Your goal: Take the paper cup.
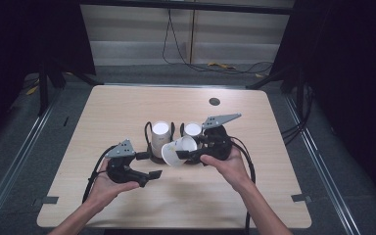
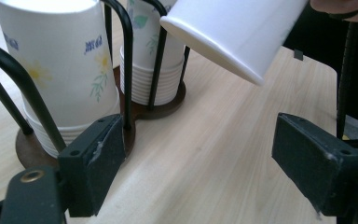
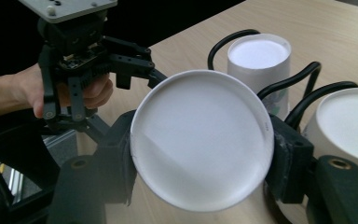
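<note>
We hold a white paper cup (image 1: 178, 150) in our right gripper (image 1: 196, 154). The two black jaws squeeze its sides, one on each side, as the right gripper view shows (image 3: 200, 140). The cup is tipped on its side in the air, just in front of the cup holder (image 1: 169, 155), and its open mouth points to our left.

Our left gripper (image 1: 152, 175) has nothing in it. Its jaws stand wide apart, and we see bare table (image 2: 205, 158) between them in the left gripper view. It sits low, near the front of the holder, just under the tipped cup (image 2: 235, 32).

The holder has black wire loops (image 2: 126, 56). It keeps two stacks of upside-down cups, a left stack (image 1: 160, 133) and a right stack (image 1: 192, 130).

What could go wrong? Paper cups are soft. If our right jaws squeeze too hard, we think the cup could bend or get a dent. If they squeeze too little, it could slip out and roll on the table.

The cup is also very near the wire loops and the stacks. If we swing it too fast, it may bump them and tip a stack.

Our two grippers are close together too. If we move both at once, they may knock into each other
</note>
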`<action>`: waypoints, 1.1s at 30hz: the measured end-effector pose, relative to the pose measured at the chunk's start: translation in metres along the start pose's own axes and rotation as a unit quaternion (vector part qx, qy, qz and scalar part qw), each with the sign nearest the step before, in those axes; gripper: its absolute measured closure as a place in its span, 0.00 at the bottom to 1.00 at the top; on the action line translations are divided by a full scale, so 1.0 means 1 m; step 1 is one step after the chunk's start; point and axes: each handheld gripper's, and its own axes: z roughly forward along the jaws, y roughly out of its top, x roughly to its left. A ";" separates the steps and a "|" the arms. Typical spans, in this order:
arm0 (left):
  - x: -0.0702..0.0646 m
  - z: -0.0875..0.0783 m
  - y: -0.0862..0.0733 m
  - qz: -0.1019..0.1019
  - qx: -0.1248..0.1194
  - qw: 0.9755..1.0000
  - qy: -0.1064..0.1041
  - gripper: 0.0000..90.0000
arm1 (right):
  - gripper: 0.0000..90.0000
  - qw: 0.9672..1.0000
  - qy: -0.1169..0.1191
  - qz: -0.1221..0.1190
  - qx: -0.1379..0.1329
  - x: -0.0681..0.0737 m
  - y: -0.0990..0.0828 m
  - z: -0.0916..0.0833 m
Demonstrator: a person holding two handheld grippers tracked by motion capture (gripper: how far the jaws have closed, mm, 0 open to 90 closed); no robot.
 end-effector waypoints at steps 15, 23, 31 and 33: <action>-0.010 0.010 -0.009 0.016 -0.012 1.000 -0.014 0.20 | 0.41 0.999 0.031 0.027 -0.019 -0.001 -0.027 0.011; -0.013 0.010 -0.014 0.020 -0.027 0.999 -0.025 0.17 | 0.41 0.998 0.044 0.040 -0.026 0.001 -0.036 0.018; -0.012 0.010 -0.018 0.014 -0.032 0.999 -0.027 0.18 | 0.41 0.996 0.063 0.063 -0.032 -0.001 -0.052 0.025; -0.014 0.009 -0.020 0.027 -0.042 0.998 -0.026 0.18 | 0.41 0.995 0.068 0.068 -0.031 -0.001 -0.054 0.026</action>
